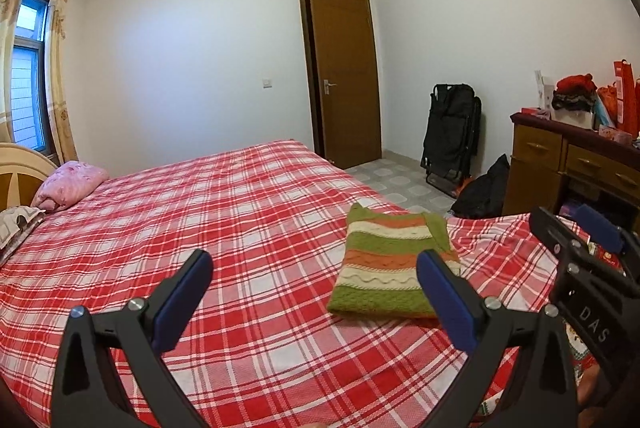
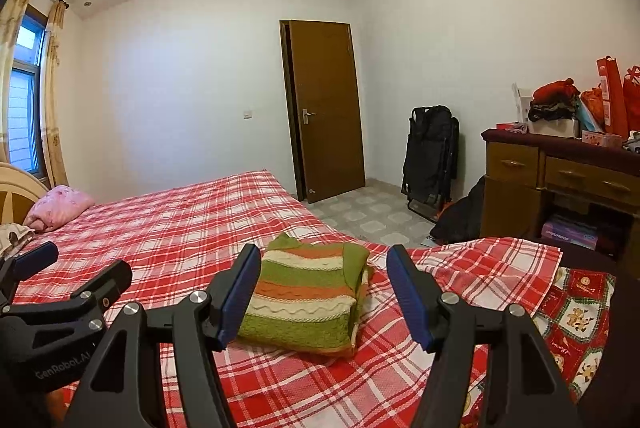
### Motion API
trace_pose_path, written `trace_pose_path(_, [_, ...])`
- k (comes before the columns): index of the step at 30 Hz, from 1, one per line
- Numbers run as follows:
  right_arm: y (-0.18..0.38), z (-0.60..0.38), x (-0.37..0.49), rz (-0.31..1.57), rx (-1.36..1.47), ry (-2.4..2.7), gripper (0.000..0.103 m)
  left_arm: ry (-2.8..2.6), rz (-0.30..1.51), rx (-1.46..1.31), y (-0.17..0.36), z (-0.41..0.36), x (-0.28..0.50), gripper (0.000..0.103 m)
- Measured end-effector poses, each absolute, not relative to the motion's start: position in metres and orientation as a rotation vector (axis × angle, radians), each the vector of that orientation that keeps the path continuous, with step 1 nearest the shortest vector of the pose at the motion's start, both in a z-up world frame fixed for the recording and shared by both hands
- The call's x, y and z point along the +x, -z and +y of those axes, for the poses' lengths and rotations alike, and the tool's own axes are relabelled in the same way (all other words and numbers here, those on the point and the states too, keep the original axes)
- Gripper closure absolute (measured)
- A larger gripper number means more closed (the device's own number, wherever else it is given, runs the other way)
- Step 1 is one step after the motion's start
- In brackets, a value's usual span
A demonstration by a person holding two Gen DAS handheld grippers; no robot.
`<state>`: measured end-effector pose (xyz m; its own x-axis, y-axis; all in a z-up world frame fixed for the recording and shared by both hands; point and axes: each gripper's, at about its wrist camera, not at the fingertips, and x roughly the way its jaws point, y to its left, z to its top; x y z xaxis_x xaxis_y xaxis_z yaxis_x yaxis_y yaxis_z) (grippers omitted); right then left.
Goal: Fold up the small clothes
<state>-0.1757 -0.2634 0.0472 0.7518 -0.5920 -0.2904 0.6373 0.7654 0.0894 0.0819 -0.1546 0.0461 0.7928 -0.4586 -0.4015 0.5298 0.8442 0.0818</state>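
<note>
On the red-and-white checked bedspread (image 2: 172, 236), the left gripper (image 1: 314, 292) is hovering with jaws apart, holding nothing. Just beside it, the folded green, orange and cream striped knit sweater (image 2: 308, 296) is lying flat. Farther right, the right gripper (image 2: 324, 298) is also gaping empty. Any careless nudge could be undoing that loose fold.

L gripper (image 1: 316, 268) is sitting w/ jaws spread wide across the lower frame, nothing btwn the pads, angling slightly down. R gripper (image 2: 324, 268) is hovering alongside, jaws also apart and empty. Each is showing in the other's view, at the lower edge.
</note>
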Motion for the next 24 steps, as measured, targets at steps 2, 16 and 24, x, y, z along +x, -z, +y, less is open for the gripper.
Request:
trace_pose_path(2, [-0.0468,-0.2636,-0.1756,0.254,0.188,0.677,0.037,0.533,0.384,0.203,-0.0451,-0.1560,0.0819,0.000])
trace_pose_path(16, [-0.0446,-0.2618,-0.1722,0.265,0.190,0.679,0.037,0.538,0.398,0.201,-0.0445,-0.1585,0.0835,0.000])
trace_pose_path(24, [-0.0448,-0.2614,-0.1735,0.259,0.191,0.683,0.037,0.544,0.399,0.201,-0.0444,-0.1603,0.0830,0.000])
